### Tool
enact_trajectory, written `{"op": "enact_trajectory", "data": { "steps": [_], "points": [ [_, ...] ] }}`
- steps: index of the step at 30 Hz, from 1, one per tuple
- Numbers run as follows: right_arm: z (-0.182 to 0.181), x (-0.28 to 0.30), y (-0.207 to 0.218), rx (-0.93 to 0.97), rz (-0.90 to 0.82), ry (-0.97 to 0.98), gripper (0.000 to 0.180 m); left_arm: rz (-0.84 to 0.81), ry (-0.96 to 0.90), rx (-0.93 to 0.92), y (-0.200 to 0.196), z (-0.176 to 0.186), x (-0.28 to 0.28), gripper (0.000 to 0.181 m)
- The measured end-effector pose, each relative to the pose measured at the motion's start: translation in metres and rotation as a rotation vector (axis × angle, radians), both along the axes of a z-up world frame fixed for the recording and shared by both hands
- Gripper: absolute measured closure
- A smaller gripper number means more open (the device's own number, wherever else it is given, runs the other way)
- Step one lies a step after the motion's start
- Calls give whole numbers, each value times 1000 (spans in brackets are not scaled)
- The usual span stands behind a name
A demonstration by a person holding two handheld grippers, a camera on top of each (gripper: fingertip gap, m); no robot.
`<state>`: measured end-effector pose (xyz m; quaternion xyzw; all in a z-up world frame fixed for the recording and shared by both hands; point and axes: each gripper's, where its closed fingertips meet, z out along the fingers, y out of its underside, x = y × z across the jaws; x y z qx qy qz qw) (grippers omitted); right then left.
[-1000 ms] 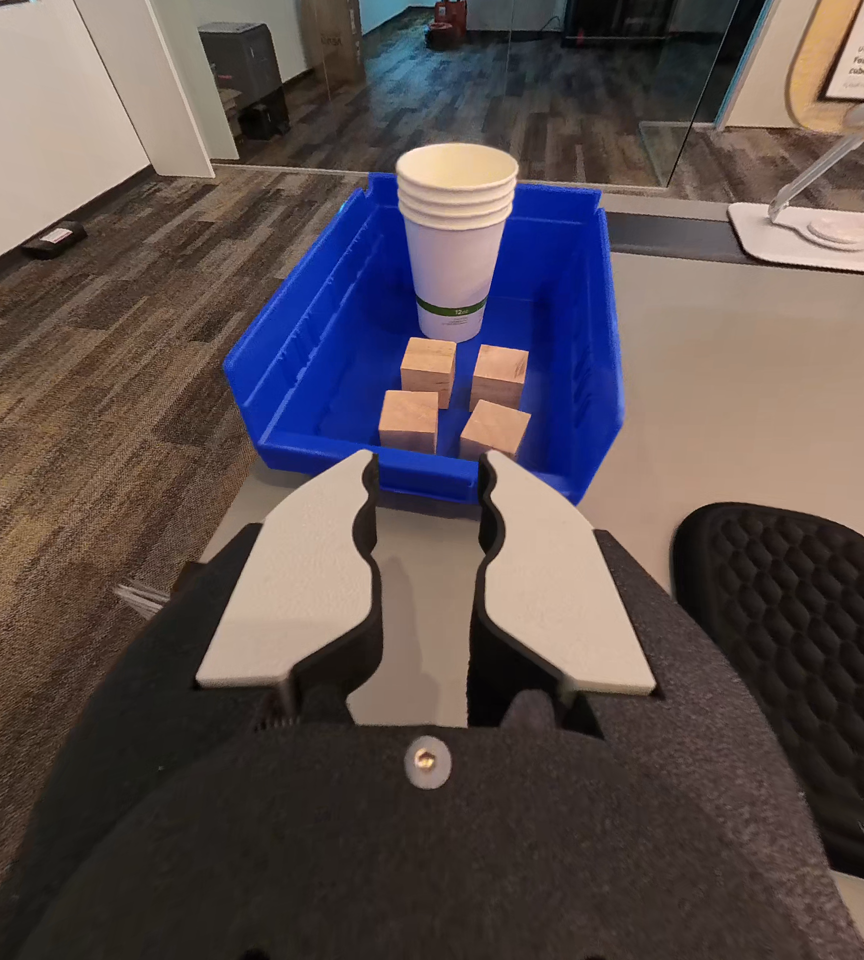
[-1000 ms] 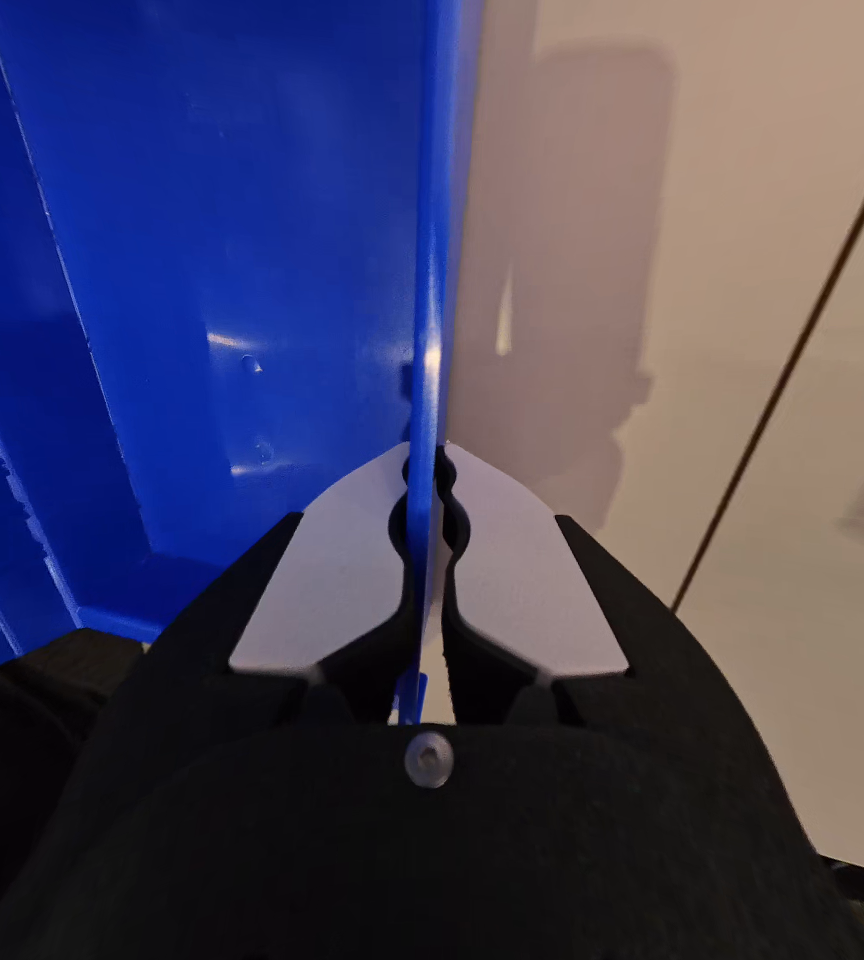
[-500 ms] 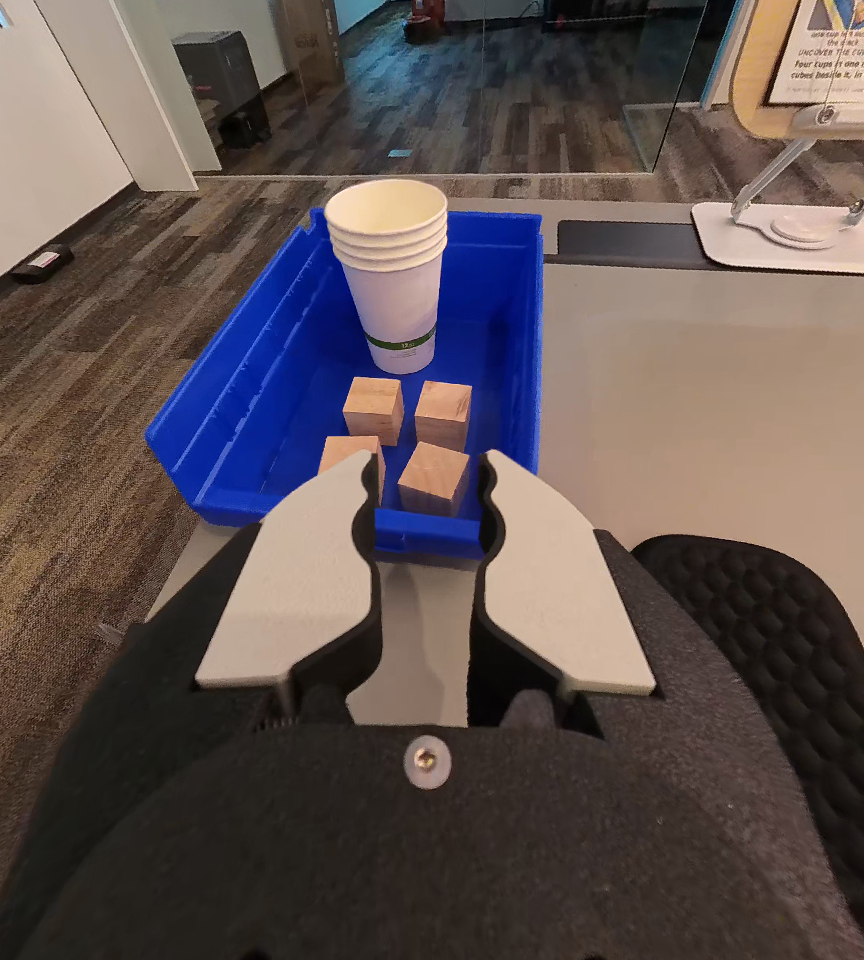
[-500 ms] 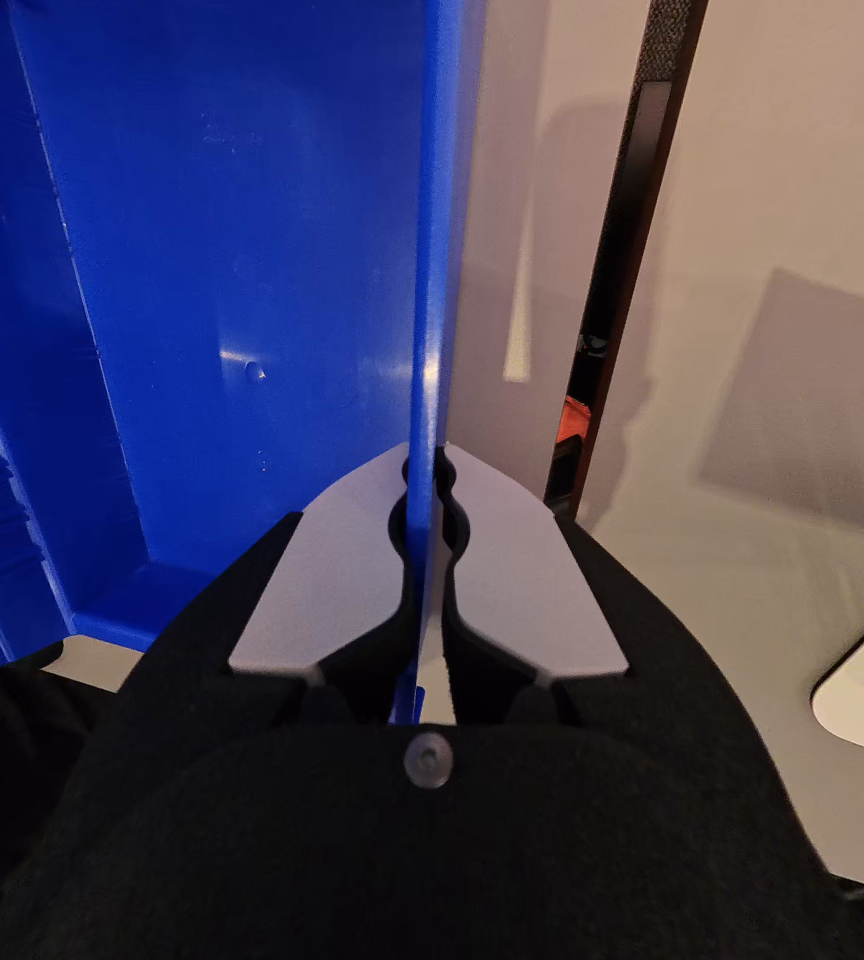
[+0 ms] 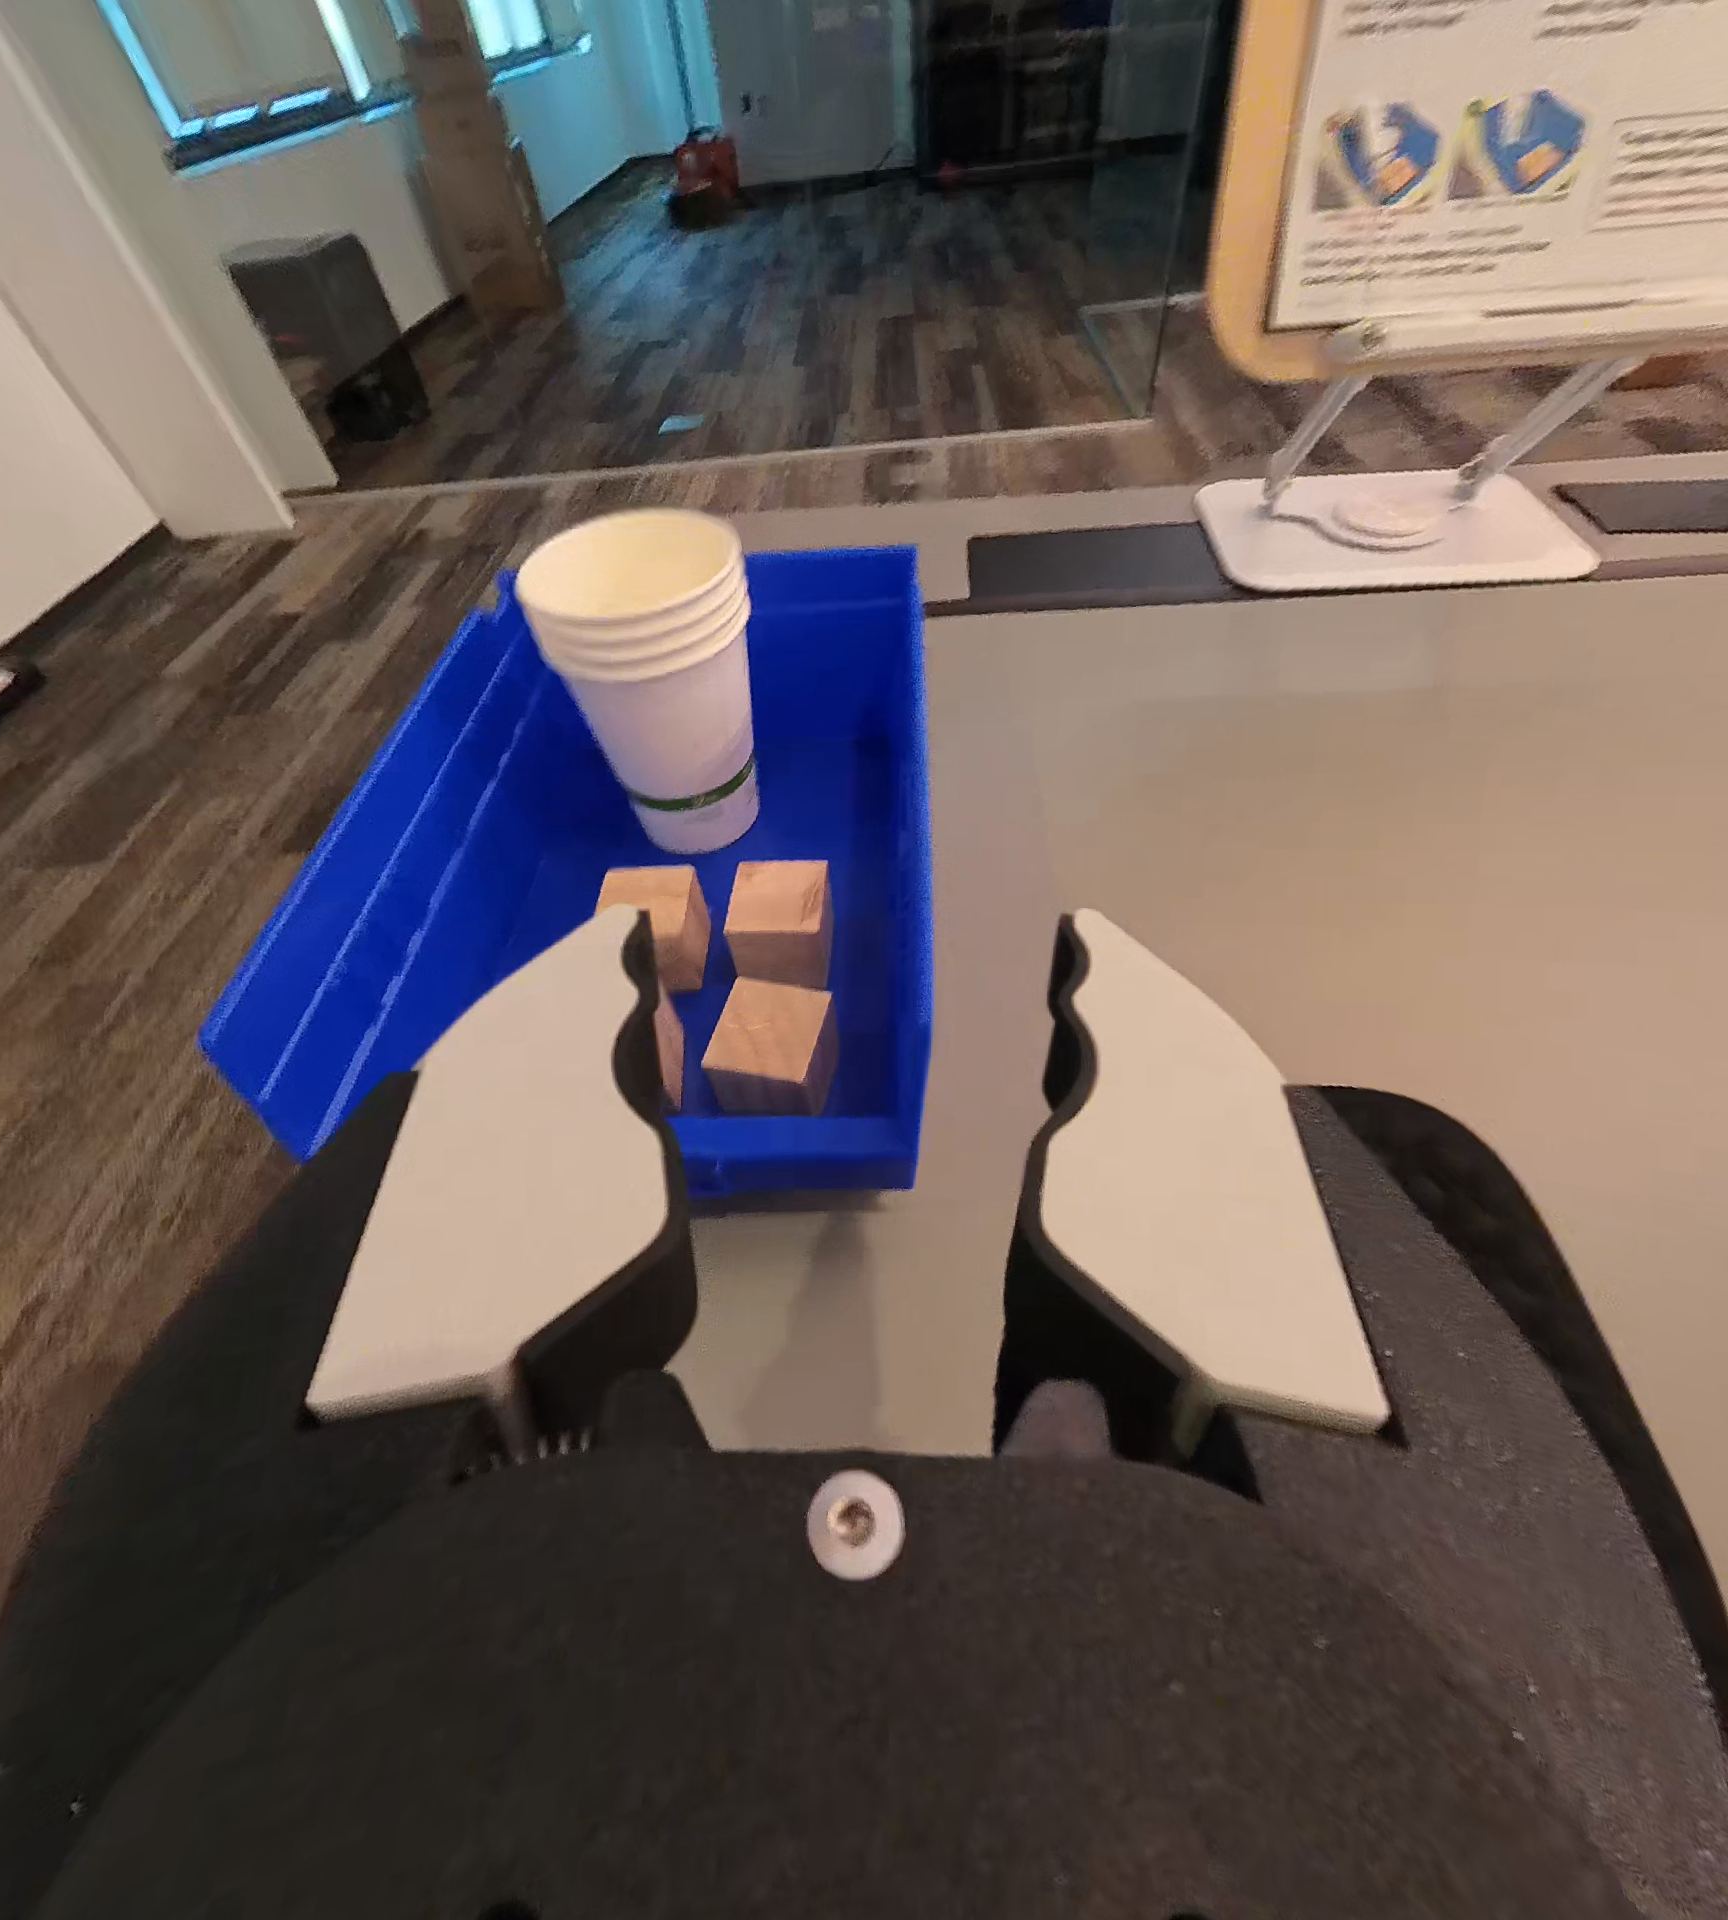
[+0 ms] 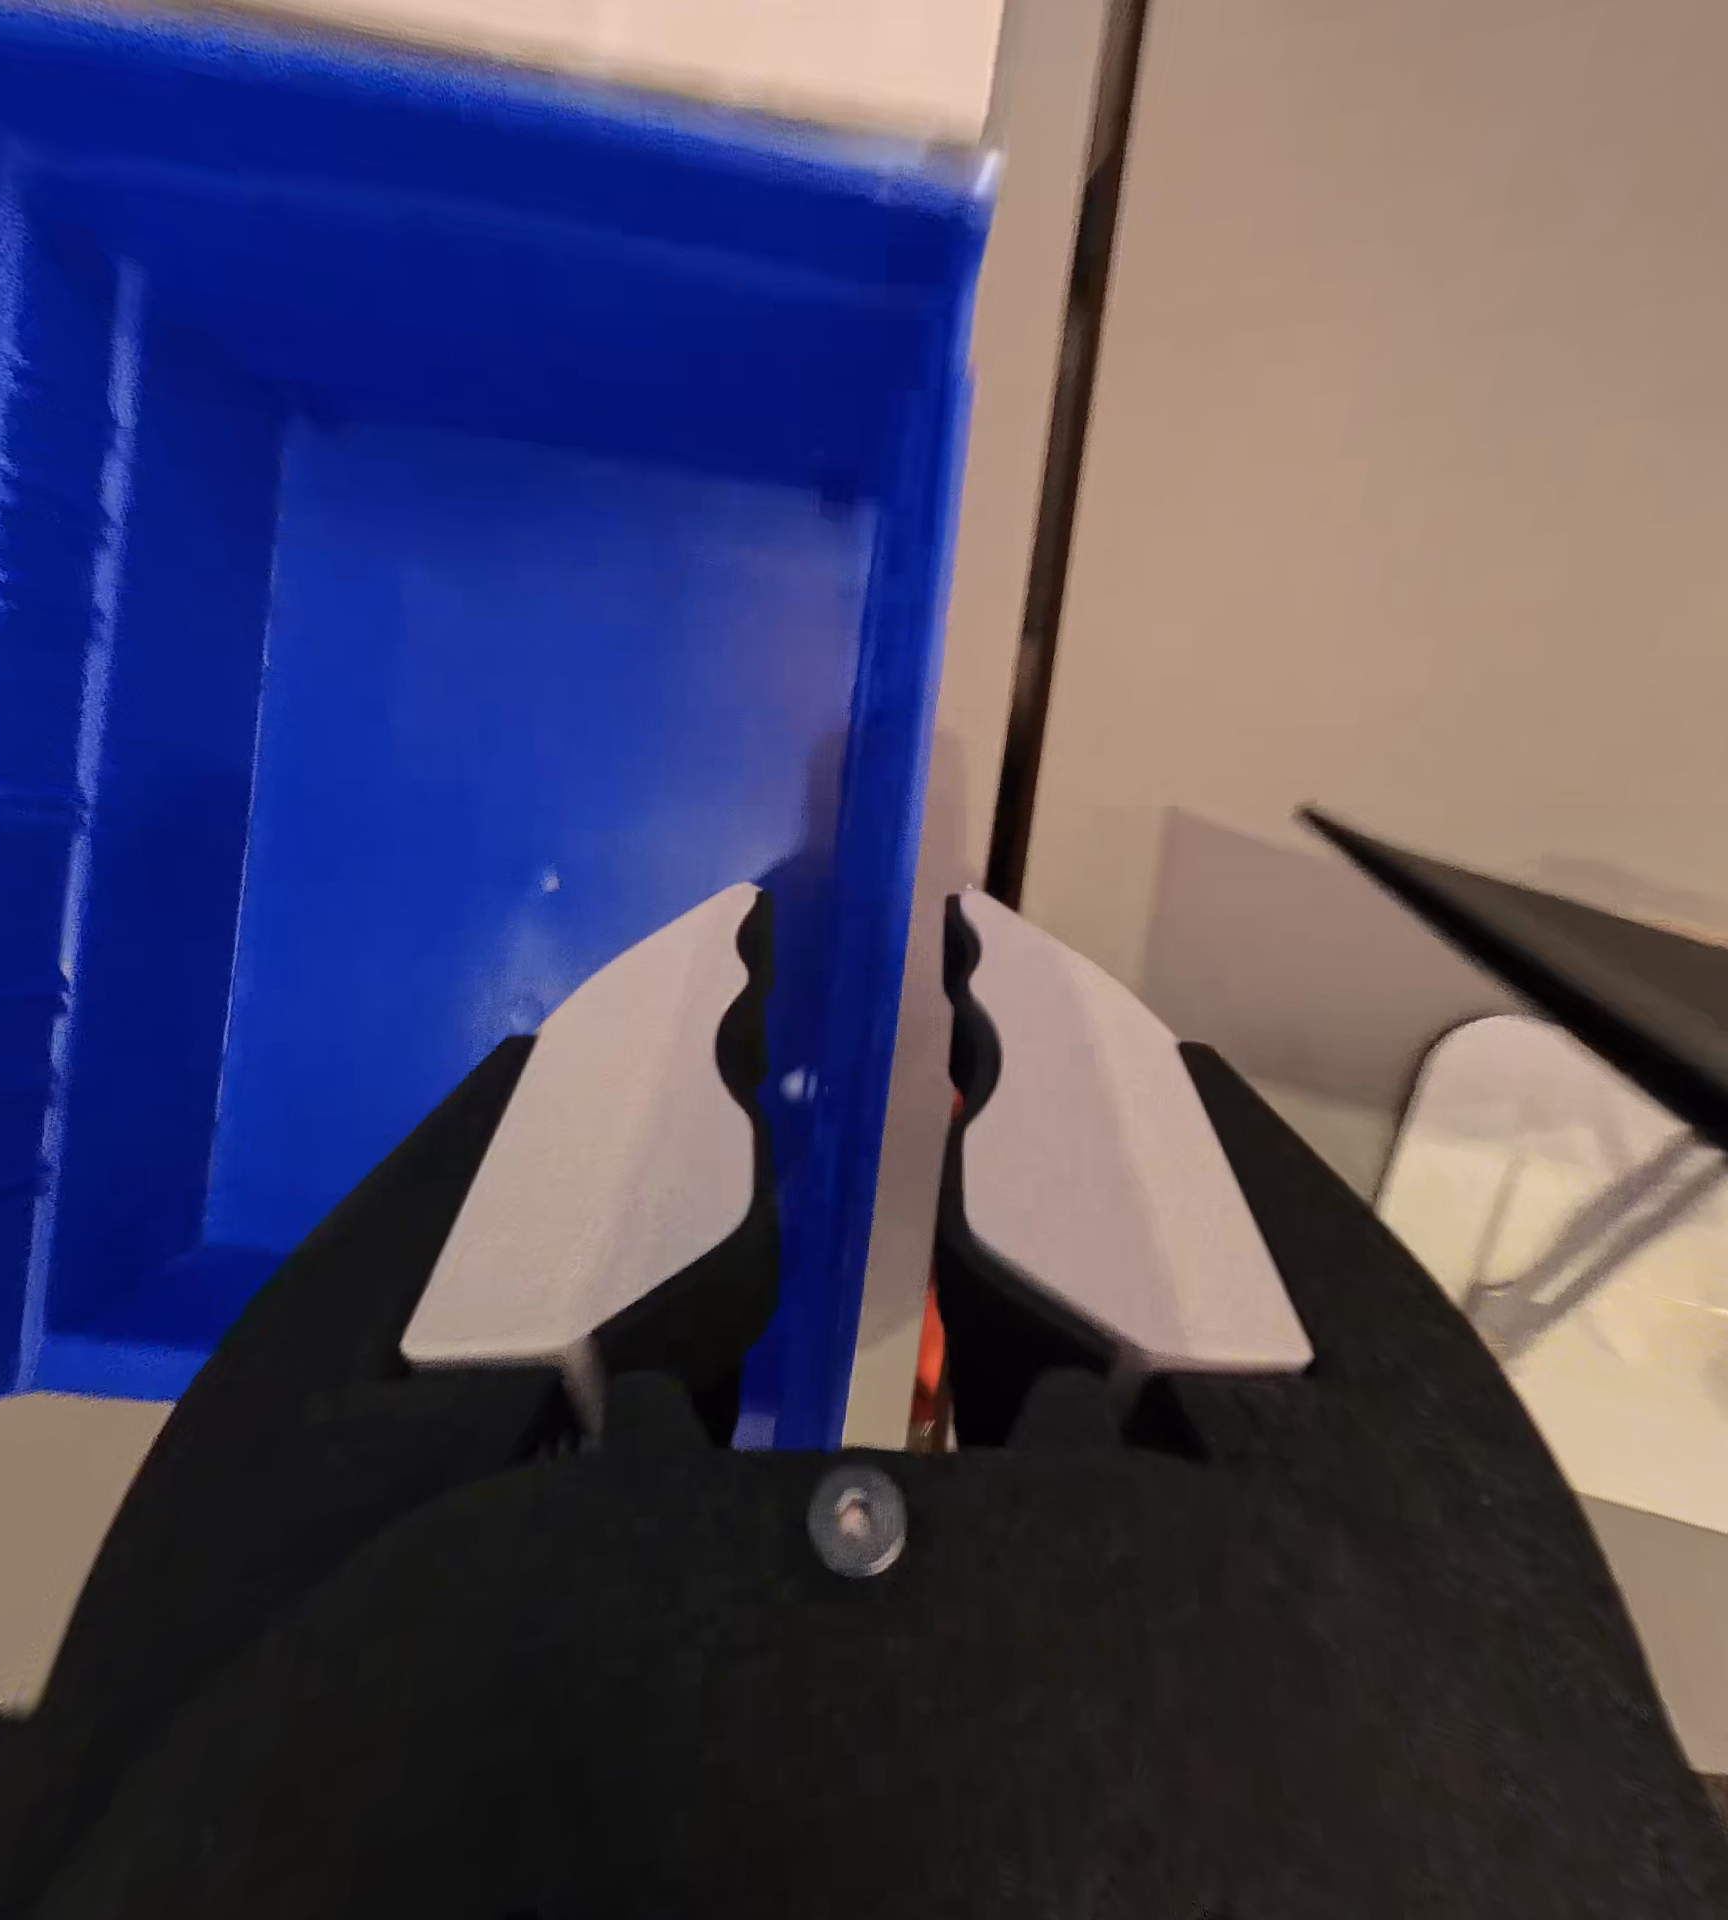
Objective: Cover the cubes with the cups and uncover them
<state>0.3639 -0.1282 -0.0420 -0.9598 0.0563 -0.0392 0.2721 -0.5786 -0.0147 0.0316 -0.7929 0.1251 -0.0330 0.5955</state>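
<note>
We had the left gripper (image 5: 844, 940) hovering with its grey fingers (image 5: 517, 1174) spread wide, gripping nothing. Ahead of the fingertips sat a blue rectangular plastic bin (image 5: 403, 914) on the grey tabletop (image 5: 1359, 831). Its near wall lay just past the left fingertip and between the two fingers. Inside the bin were light wooden cubes (image 5: 772, 1044), close to the near wall. Three showed clearly; a fourth was mostly hidden behind the left finger. Beyond the cubes stood a nested stack of white paper cups (image 5: 657, 675), mouth up and leaning a little to the left, with a green band near the base. Past the right fingertip, farther off, stood a white stand (image 5: 1400, 540) carrying a wood-framed printed board (image 5: 1525, 166).

We had the right gripper (image 6: 855, 904) with its fingers (image 6: 611, 1143) parted as well, released. The right-hand wall of a second blue plastic bin (image 6: 548, 727) ran through the gap between them, and the pads seemed clear of that wall on both sides. The bin's interior lay off the left finger, with no contents in sight. That view was motion-blurred. Off the right finger we saw a dark slot in the grey surface, a white base plate (image 6: 1587, 1299) and a black slanted edge (image 6: 1618, 987).
</note>
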Motion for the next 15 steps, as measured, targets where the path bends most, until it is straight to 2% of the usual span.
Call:
{"op": "enact_trajectory", "data": {
  "steps": [2, 5, 7, 9, 13, 15],
  "points": [
    [43, -4, 9, 149, 2, -131, 142, -57, -8, 80, -1, 21, 12, 102],
    [115, -35, 25, 435, 41, -308, 134, -158, -87, 237, -2, 61, 34, 105],
    [151, -74, 33, 599, 123, -347, 129, -230, -111, 314, 0, 80, 47, 110],
    [169, -115, 40, 700, 204, -353, 124, -251, -84, 327, 9, 84, 55, 118],
    [175, -194, 60, 786, 335, -273, 119, -287, -62, 297, 29, 80, 71, 128],
    [183, -240, 69, 898, 415, -204, 120, -342, -77, 310, 34, 83, 90, 137]
  ]
}}
